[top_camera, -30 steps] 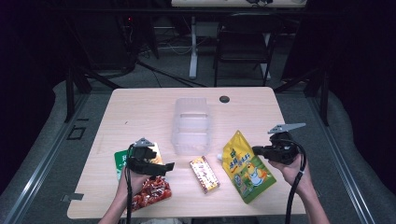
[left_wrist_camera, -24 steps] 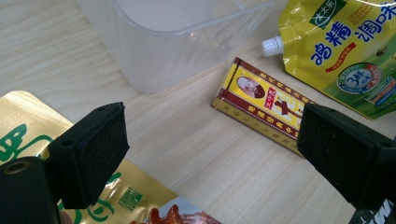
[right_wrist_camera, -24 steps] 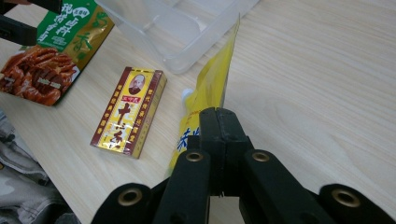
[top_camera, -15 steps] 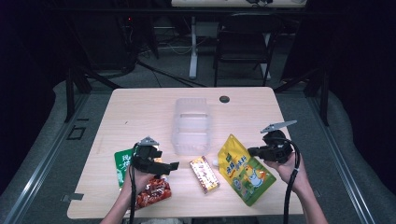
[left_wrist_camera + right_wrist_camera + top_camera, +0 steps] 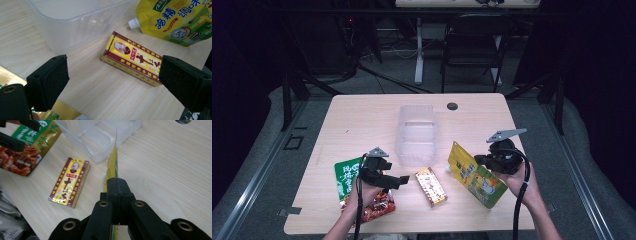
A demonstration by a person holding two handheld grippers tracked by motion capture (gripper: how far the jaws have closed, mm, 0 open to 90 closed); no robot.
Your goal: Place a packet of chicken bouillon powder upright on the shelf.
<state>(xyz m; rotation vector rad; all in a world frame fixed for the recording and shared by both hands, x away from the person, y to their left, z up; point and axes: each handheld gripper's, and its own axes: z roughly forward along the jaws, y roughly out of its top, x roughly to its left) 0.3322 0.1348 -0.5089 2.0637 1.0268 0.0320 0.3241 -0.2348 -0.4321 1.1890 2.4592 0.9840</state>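
My right gripper (image 5: 484, 161) (image 5: 117, 182) is shut on the edge of a yellow-green spouted pouch (image 5: 474, 174) (image 5: 113, 162), lifted and tilted above the table. The pouch (image 5: 175, 18) also shows in the left gripper view. A yellow and dark-red box (image 5: 431, 186) (image 5: 133, 58) (image 5: 68, 182) lies flat between the two hands. My left gripper (image 5: 404, 180) (image 5: 113, 82) is open, hovering low near the box's left end with nothing between its jaws. A clear plastic tub (image 5: 417, 134) (image 5: 72, 22) (image 5: 100, 137) stands behind the box.
A green snack bag (image 5: 346, 172) and a red snack bag (image 5: 379, 206) lie under my left hand near the front edge. A small dark round hole (image 5: 452, 106) sits at the table's back. Chairs and cables stand beyond the far edge.
My right gripper has carried the pouch left and slightly up, tilting it toward the tub. The left gripper has stayed almost where it was.
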